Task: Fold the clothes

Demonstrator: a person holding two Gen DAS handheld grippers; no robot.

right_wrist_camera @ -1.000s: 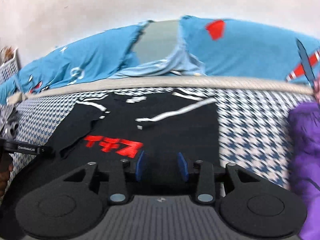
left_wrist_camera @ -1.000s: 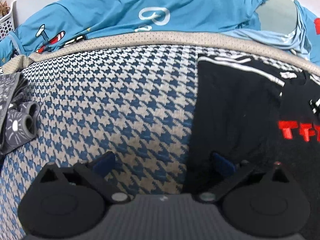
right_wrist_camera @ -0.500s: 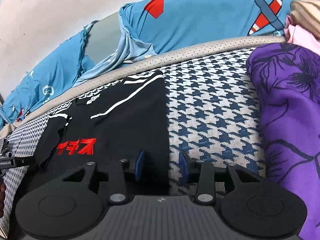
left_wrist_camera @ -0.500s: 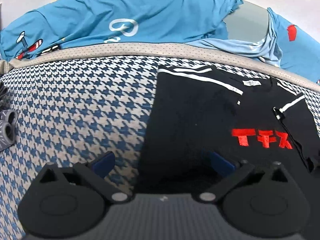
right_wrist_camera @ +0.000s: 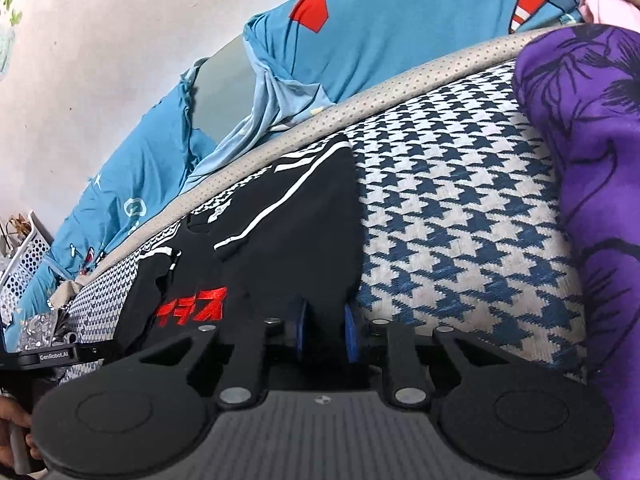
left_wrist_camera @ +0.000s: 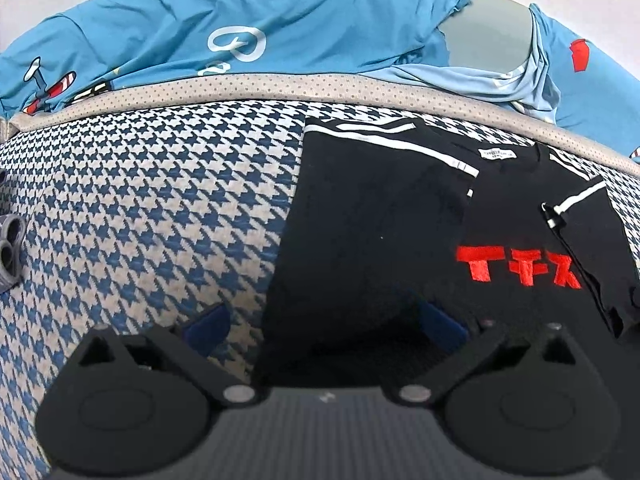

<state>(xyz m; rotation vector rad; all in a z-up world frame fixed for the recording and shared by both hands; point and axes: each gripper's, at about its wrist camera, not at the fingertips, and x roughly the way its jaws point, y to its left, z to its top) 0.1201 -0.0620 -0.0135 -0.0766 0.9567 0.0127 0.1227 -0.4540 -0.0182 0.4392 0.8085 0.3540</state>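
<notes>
A black T-shirt (left_wrist_camera: 380, 232) with red characters and white stripes lies flat on the houndstooth surface (left_wrist_camera: 160, 220), its right sleeve folded in. My left gripper (left_wrist_camera: 324, 328) hangs open just above the shirt's lower left edge, which passes between its wide-apart blue pads (left_wrist_camera: 204, 328). In the right wrist view the same T-shirt (right_wrist_camera: 288, 240) has its right edge running up between the fingers of my right gripper (right_wrist_camera: 325, 336). Those jaws are closing, and black fabric fills the narrow gap from pad to pad. The left gripper's body (right_wrist_camera: 52, 356) shows at the left edge.
A blue sheet (left_wrist_camera: 280, 32) printed with planes is bunched along the far rim. A purple garment (right_wrist_camera: 592, 200) is piled to the right of the shirt. A white basket (right_wrist_camera: 24, 260) stands far left, and grey patterned cloth (left_wrist_camera: 10, 248) lies at the left edge.
My right gripper rolled and swung right to the shirt's right edge, and its jaws narrowed around the fabric. My left gripper shifted right, so the shirt's left edge now lies between its fingers.
</notes>
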